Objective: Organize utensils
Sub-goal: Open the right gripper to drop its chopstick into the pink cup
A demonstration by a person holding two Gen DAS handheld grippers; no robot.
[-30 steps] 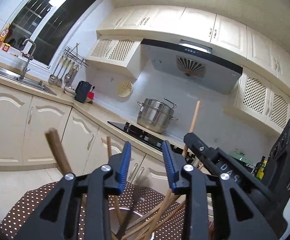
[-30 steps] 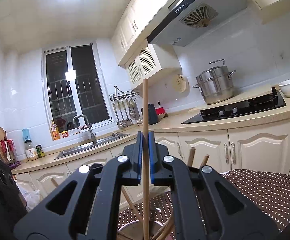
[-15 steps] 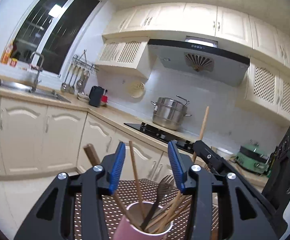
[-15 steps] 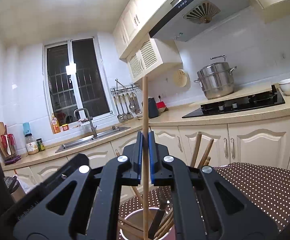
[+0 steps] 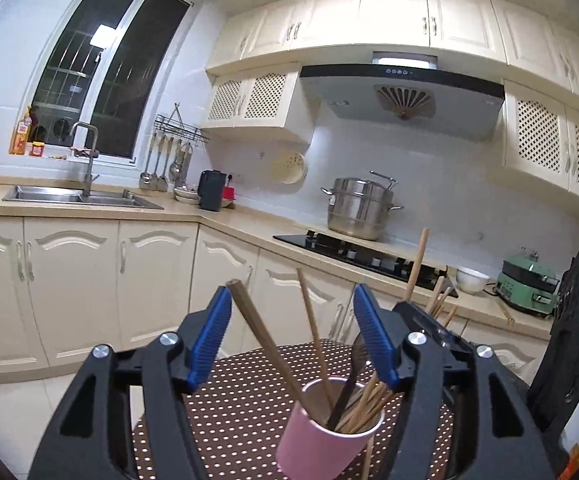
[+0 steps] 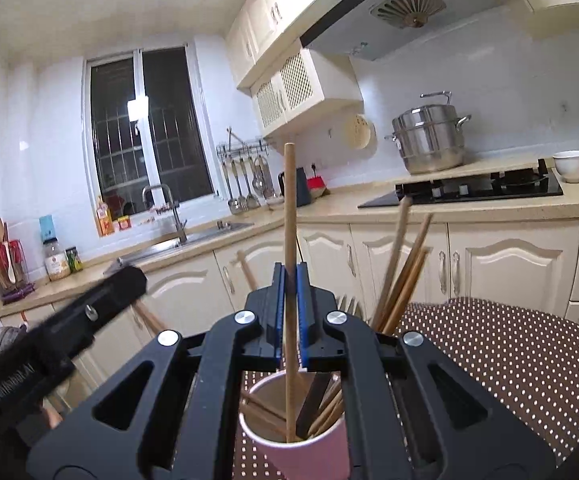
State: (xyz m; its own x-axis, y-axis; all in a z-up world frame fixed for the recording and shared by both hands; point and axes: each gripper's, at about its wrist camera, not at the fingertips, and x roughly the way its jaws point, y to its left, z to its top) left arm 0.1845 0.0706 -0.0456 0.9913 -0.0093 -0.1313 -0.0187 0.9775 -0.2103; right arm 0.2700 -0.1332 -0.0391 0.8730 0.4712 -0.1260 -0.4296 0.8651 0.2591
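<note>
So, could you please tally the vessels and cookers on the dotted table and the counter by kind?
Pink cup: 1
Steel pot: 1
White bowl: 1
Green cooker: 1
Total: 4

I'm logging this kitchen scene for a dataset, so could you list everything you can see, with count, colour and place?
cup: one, pink, on the dotted cloth
chopstick: one, wooden, upright, lower end in the cup
other utensils: several wooden sticks, one dark piece, in the cup
tablecloth: one, brown with white dots, under the cup
steamer pot: one, steel, behind the hob
hob: one, black, on the counter
bowl: one, white, beside the hob
sink: one, steel, under the window
left claw: opening, pads pressing nothing
right claw: shut on the chopstick
</note>
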